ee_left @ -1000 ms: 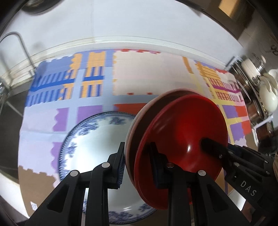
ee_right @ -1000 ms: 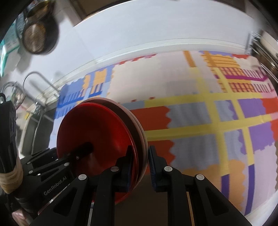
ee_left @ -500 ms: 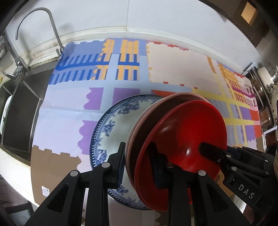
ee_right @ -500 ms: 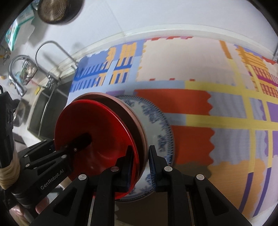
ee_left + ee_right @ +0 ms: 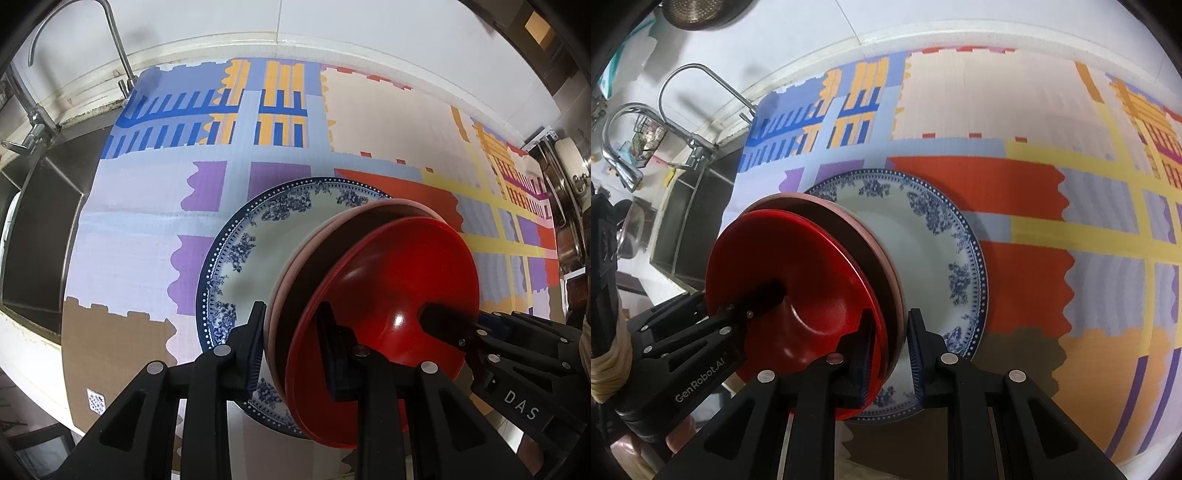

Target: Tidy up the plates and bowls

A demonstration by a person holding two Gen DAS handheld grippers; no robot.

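Note:
A red plate (image 5: 399, 288) stacked on a pink plate (image 5: 295, 266) is held tilted by both grippers. My left gripper (image 5: 293, 347) is shut on the near rim of the two plates. My right gripper (image 5: 890, 350) is shut on their opposite rim; its fingers (image 5: 443, 325) show in the left wrist view. The red plate (image 5: 783, 266) and pink plate (image 5: 882, 254) hang just above a blue-and-white floral plate (image 5: 258, 240) lying flat on the patterned mat (image 5: 147, 229); it also shows in the right wrist view (image 5: 942, 229).
A steel sink (image 5: 40, 229) with a tap (image 5: 122, 74) lies left of the mat. A dish rack with pots (image 5: 569, 177) stands at the right. A white tiled wall (image 5: 332, 22) runs behind the counter. A strainer (image 5: 698, 11) hangs on the wall.
Both grippers have carried the red and pink plates leftward and down over the blue-and-white plate, which now shows more fully beneath them.

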